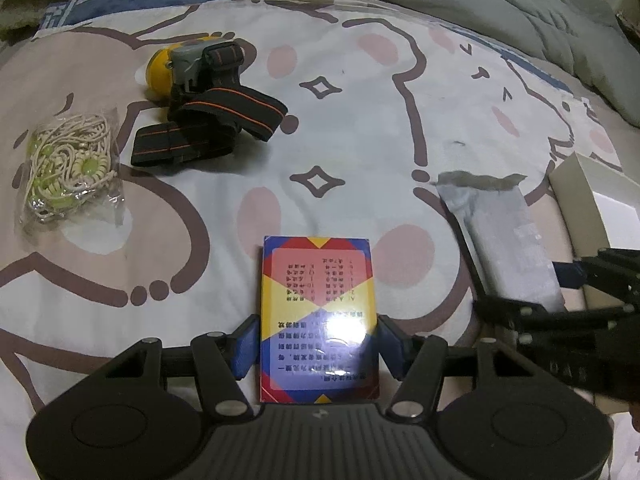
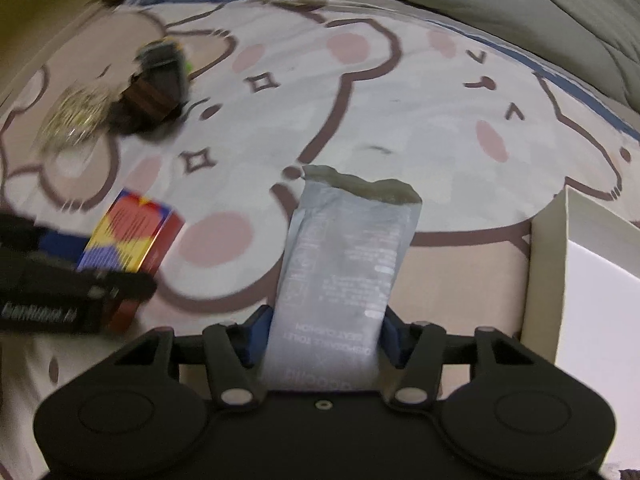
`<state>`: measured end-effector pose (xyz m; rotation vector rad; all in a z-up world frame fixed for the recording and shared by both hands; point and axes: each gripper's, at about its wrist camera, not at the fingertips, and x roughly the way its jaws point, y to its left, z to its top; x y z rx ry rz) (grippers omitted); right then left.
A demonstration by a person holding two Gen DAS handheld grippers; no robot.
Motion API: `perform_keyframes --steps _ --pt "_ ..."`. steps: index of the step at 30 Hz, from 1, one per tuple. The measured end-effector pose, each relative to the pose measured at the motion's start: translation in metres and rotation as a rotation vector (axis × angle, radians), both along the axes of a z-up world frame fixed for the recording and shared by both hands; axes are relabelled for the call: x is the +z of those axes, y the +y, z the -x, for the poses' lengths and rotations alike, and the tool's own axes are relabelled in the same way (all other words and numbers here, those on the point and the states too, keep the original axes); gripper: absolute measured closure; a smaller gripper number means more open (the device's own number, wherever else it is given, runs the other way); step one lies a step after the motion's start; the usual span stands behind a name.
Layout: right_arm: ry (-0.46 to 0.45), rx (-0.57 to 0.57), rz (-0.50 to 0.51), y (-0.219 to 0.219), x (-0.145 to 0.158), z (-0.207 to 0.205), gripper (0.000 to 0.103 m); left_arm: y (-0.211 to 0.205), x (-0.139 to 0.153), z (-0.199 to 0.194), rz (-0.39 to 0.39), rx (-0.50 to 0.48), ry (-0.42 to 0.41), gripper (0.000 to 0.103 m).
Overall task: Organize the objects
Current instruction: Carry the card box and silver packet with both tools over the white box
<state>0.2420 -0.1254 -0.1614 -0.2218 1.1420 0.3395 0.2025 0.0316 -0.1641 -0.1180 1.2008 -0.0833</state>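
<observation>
You have a bed [image 1: 360,120] with a cartoon-print sheet. Lying on it are a headlamp [image 1: 200,92] with black straps, a clear bag of cords [image 1: 68,164] beside it, and a white box [image 2: 580,272] at the right.

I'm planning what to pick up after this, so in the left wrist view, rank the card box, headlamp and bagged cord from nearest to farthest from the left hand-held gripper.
1. Card box: between the left hand-held gripper's pads.
2. Bagged cord: far left.
3. Headlamp: upper left, farthest back.

Bedroom: cartoon bedsheet [image 1: 360,128], rumpled quilt [image 1: 520,8]
</observation>
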Motion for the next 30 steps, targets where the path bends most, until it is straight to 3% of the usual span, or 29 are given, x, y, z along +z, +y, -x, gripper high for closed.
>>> perform_keyframes --steps 5,16,20,26,30 --pt "-0.042 0.015 0.016 -0.004 0.007 0.008 0.05 0.001 0.007 0.002 0.001 0.028 -0.017 0.042" --pt "-0.183 -0.045 -0.065 -0.031 0.052 0.019 0.05 0.008 0.044 0.012 0.048 0.109 -0.132 0.043" --pt "-0.193 -0.041 -0.075 -0.035 0.058 0.026 0.05 0.0 0.042 0.018 0.023 0.085 -0.105 0.043" --pt "-0.166 -0.01 -0.049 -0.035 0.053 0.034 0.049 -0.015 0.016 0.025 -0.044 0.023 0.001 0.043" --pt "-0.157 -0.009 -0.049 -0.036 0.051 0.035 0.049 -0.019 0.003 0.025 -0.07 0.016 0.028 0.042"
